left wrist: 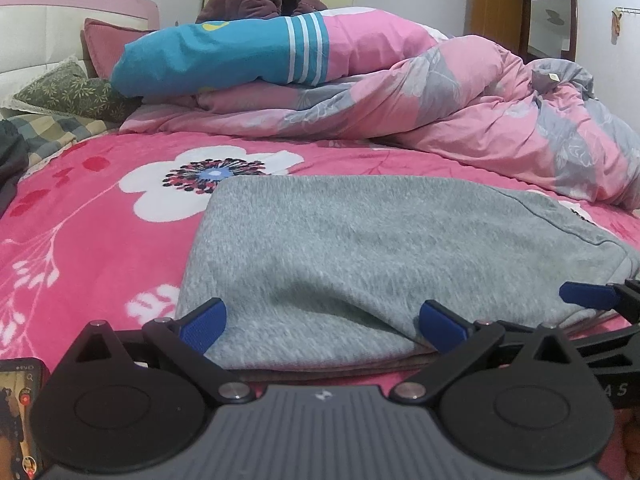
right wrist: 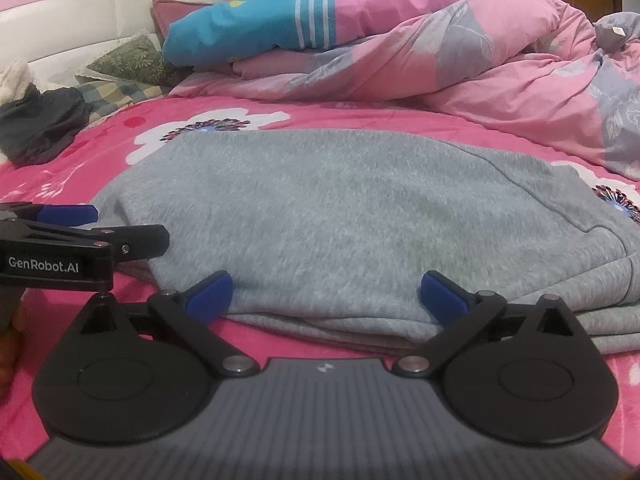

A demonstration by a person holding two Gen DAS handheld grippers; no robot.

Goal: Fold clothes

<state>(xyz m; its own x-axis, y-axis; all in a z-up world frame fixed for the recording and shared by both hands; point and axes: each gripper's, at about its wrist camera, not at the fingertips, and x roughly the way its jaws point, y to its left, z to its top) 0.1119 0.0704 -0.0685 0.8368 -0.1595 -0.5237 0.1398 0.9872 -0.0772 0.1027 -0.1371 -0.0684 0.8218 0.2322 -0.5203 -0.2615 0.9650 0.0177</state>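
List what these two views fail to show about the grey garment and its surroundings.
- Grey garment: type unclear; folded layers hide its shape, right view.
- Phone screen: cut off by the frame edge, left view.
- Dark clothing: crumpled, type unreadable, right view.

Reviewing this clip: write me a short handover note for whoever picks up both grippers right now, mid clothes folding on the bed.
Left gripper: open, jaws wide at the near edge of the grey garment, gripping nothing.
Right gripper: open, also at the near edge, empty.
Things: the grey garment lies folded in layers on the pink floral bedspread. A dark garment sits crumpled at the far left, near the pillows.
Done: the grey garment looks folded and released.
Left: probably tidy its uneven right-hand layers, then fold the dark garment if it is part of the job.
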